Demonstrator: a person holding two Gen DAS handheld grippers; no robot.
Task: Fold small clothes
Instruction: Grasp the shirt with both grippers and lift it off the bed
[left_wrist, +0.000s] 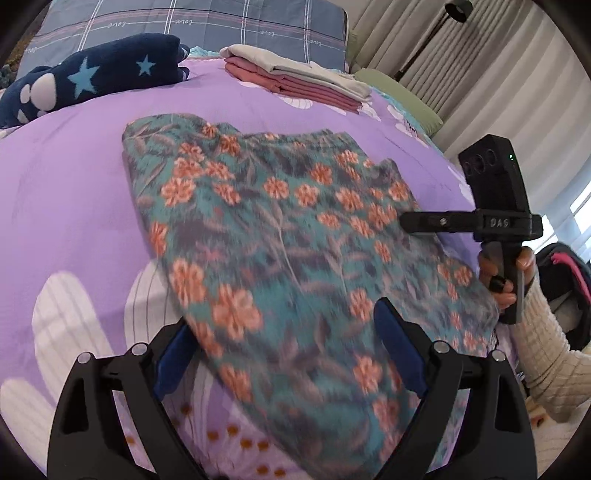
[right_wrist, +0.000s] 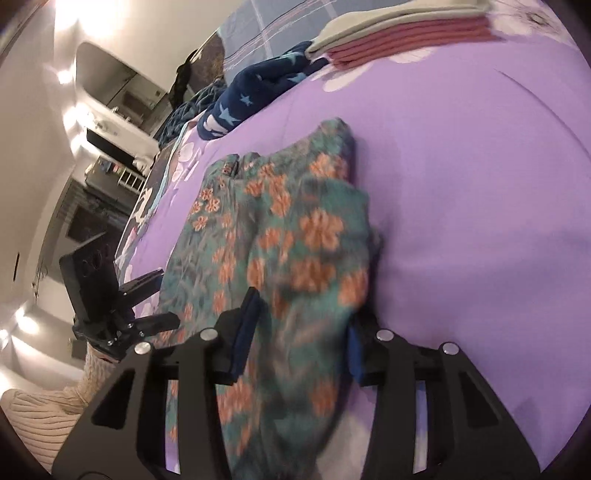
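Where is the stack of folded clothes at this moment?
The stack of folded clothes lies at the far end of the purple bedspread, beyond the floral garment, right of the navy star-patterned cloth.

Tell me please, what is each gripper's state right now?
Left gripper: open, over the floral garment.
Right gripper: floral garment between fingers; grip unclear.

Looks like a home bedroom from my feeds. I'm over a bed with a purple floral bedspread (left_wrist: 74, 177), a plaid pillow (left_wrist: 192, 26) at the head, a star-print navy blanket (left_wrist: 92, 77) and a stack of folded clothes (left_wrist: 303, 79) on it. Pleated curtains (left_wrist: 480, 74) hang on one side; a lit room with shelving (right_wrist: 110, 173) is opposite.
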